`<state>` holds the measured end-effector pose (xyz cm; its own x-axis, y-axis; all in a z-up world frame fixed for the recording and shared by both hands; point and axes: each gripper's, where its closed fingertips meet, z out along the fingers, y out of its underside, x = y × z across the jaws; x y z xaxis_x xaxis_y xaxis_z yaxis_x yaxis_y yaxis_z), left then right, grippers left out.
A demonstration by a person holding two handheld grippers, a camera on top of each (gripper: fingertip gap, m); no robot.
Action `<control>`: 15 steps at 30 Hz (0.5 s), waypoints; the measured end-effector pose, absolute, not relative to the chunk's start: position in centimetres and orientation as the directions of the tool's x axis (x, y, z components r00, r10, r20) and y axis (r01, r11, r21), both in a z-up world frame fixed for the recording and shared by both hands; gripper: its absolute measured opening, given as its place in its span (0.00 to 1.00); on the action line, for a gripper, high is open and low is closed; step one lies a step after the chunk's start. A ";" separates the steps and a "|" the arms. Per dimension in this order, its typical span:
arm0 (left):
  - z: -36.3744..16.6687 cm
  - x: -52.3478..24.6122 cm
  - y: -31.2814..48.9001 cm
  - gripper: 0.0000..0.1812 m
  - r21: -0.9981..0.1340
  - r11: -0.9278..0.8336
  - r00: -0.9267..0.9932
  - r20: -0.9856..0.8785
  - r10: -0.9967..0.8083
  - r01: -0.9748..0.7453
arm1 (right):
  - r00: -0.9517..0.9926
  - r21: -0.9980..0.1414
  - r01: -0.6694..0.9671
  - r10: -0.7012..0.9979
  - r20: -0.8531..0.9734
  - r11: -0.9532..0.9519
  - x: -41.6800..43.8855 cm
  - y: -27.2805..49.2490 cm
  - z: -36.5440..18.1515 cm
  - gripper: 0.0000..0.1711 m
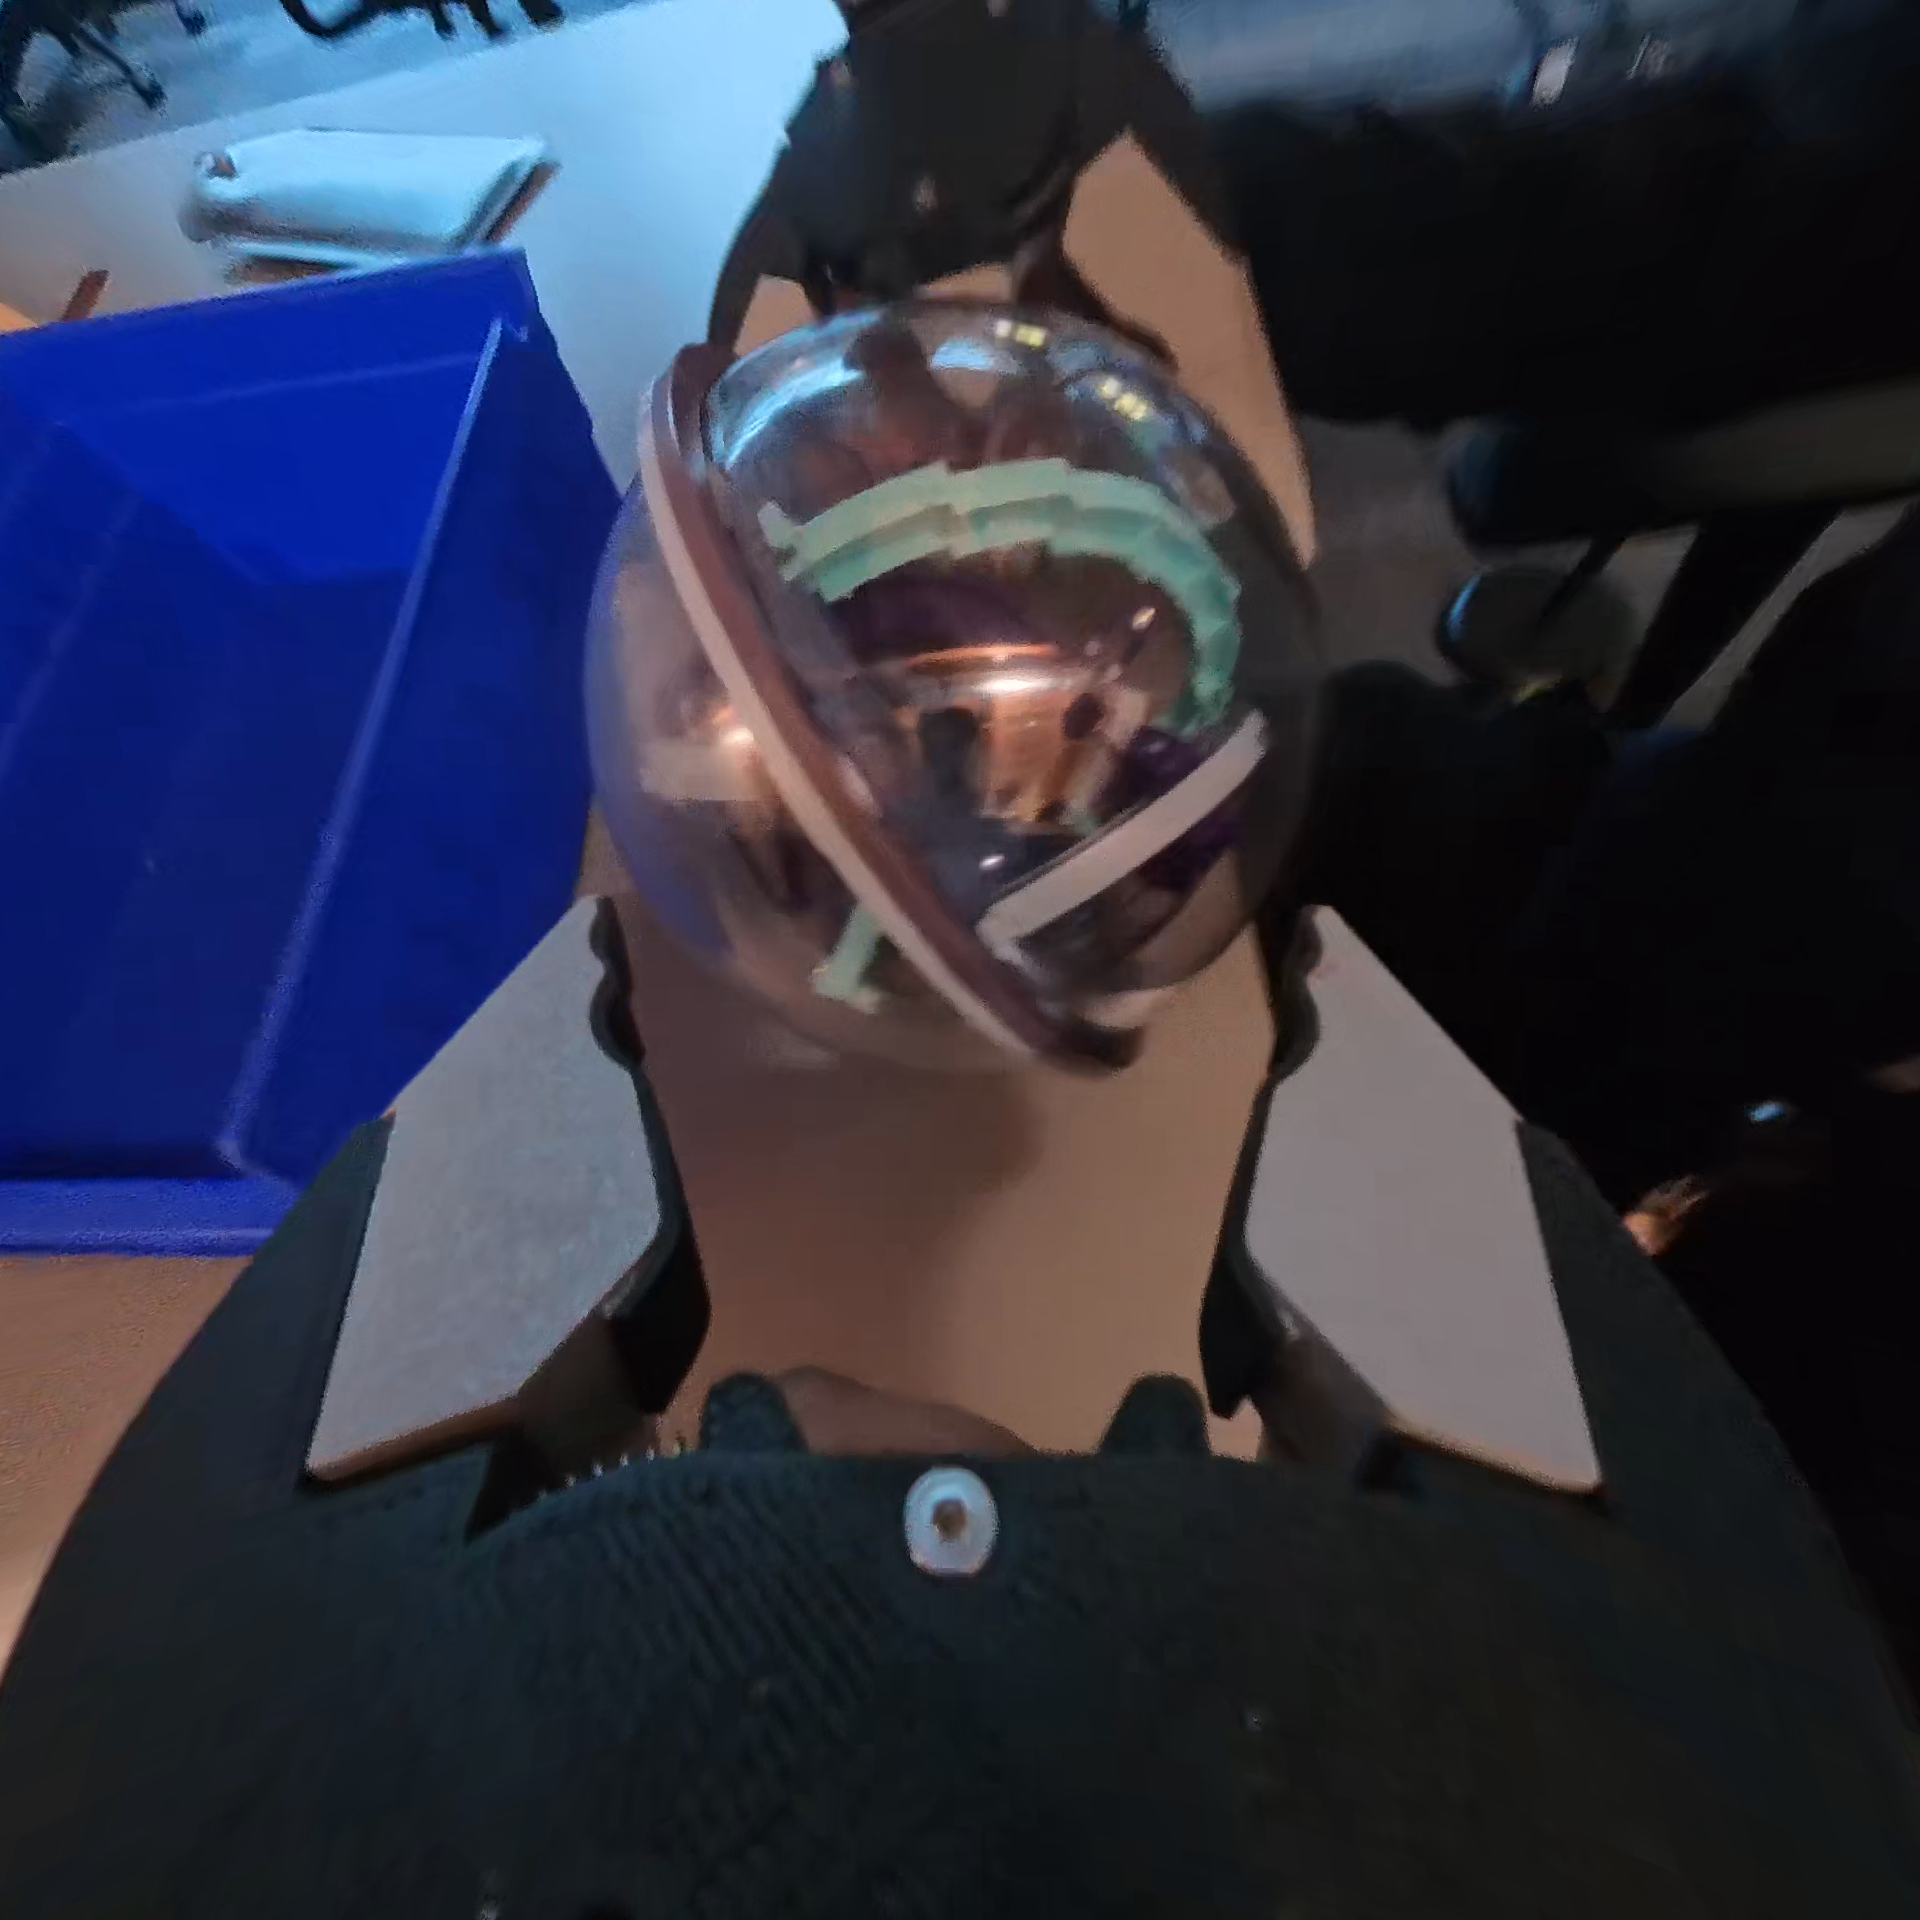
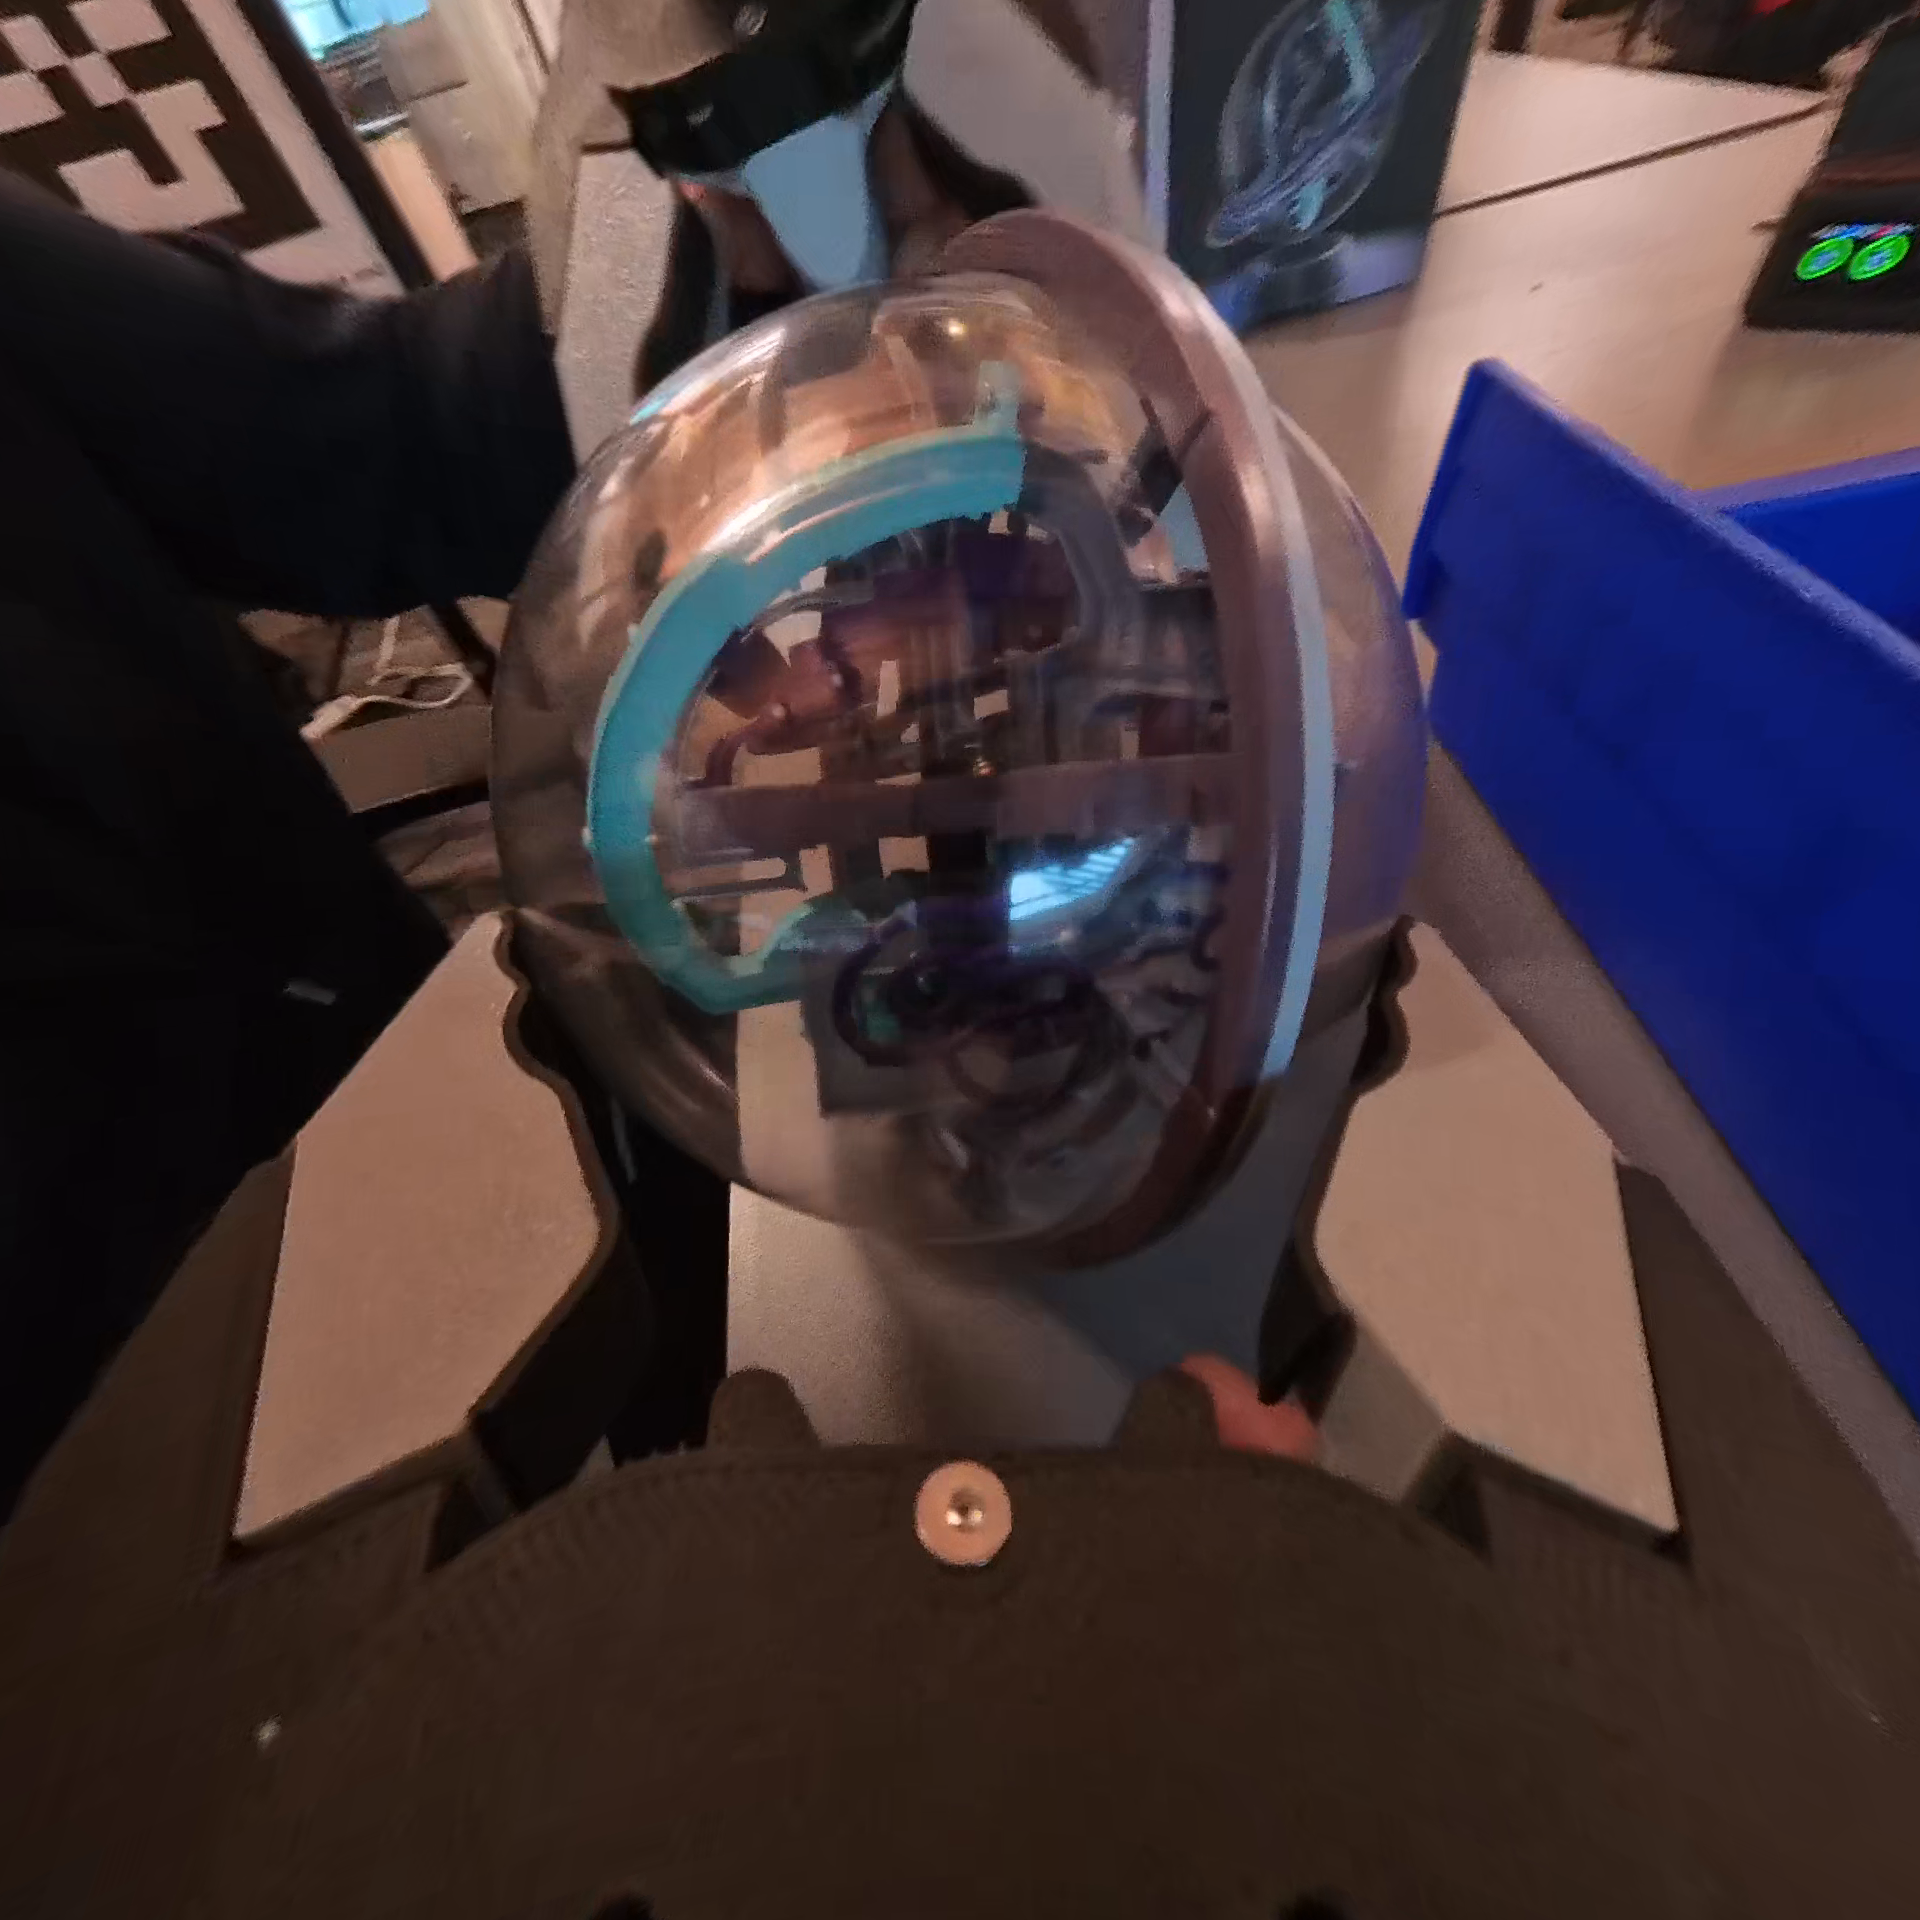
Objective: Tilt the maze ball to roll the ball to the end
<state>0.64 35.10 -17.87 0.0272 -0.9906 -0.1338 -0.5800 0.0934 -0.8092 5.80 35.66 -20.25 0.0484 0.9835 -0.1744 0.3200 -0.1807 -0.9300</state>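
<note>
The maze ball (image 1: 935,686) is a clear sphere with a teal track, purple parts and a white-and-brown band around its middle. It is held up in the air and motion-blurred. My left gripper (image 1: 951,935) is shut on its near lower sides, one finger on each side. My right gripper (image 1: 935,208) holds it from the far side. In the right wrist view the maze ball (image 2: 956,748) sits between the right gripper (image 2: 956,966) fingers, band upright at the right. The left gripper (image 2: 769,94) shows behind it. I cannot make out the small ball inside.
A blue bin (image 1: 260,727) stands just left of the ball, and to the right in the right wrist view (image 2: 1683,831). A folded white item (image 1: 364,197) lies on the table behind. A person's dark sleeve (image 2: 208,416), a picture box (image 2: 1320,145) and a green-lit device (image 2: 1860,260) are nearby.
</note>
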 end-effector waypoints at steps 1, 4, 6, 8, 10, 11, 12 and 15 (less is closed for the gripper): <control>-17.7 0.8 34.5 0.64 -0.842 0.051 0.052 -0.094 -0.994 -0.537 | 0.069 -0.938 0.304 0.986 -0.152 -0.166 5.8 35.6 -20.2 0.88; -18.6 1.5 34.9 0.68 -0.855 0.015 0.153 -0.110 -0.982 -0.518 | 0.102 -0.947 0.292 0.988 -0.112 -0.138 5.4 35.2 -20.2 0.88; -19.2 2.0 34.7 0.71 -0.867 -0.032 0.179 -0.066 -0.982 -0.498 | 0.120 -0.950 0.281 0.987 -0.104 -0.135 5.3 35.2 -20.3 0.89; -19.2 2.1 34.4 0.72 -0.883 -0.021 0.192 -0.079 -0.978 -0.468 | 0.123 -0.943 0.303 0.987 -0.102 -0.135 5.5 34.9 -20.5 0.89; -19.2 1.8 34.0 0.70 -0.875 0.018 0.199 -0.130 -0.971 -0.483 | 0.149 -0.933 0.343 0.987 -0.058 -0.107 5.8 34.6 -20.7 0.88; -19.2 1.5 33.9 0.69 -0.867 0.028 0.208 -0.151 -0.966 -0.498 | 0.168 -0.930 0.356 0.985 -0.031 -0.090 6.0 34.5 -20.8 0.87; -19.2 1.2 34.0 0.68 -0.858 0.024 0.222 -0.159 -0.962 -0.513 | 0.190 -0.929 0.361 0.982 -0.010 -0.080 6.1 34.4 -20.8 0.87; -19.5 0.6 33.7 0.67 -0.866 -0.027 0.240 -0.109 -0.965 -0.500 | 0.242 -0.930 0.360 0.970 0.021 -0.070 6.2 34.0 -20.9 0.85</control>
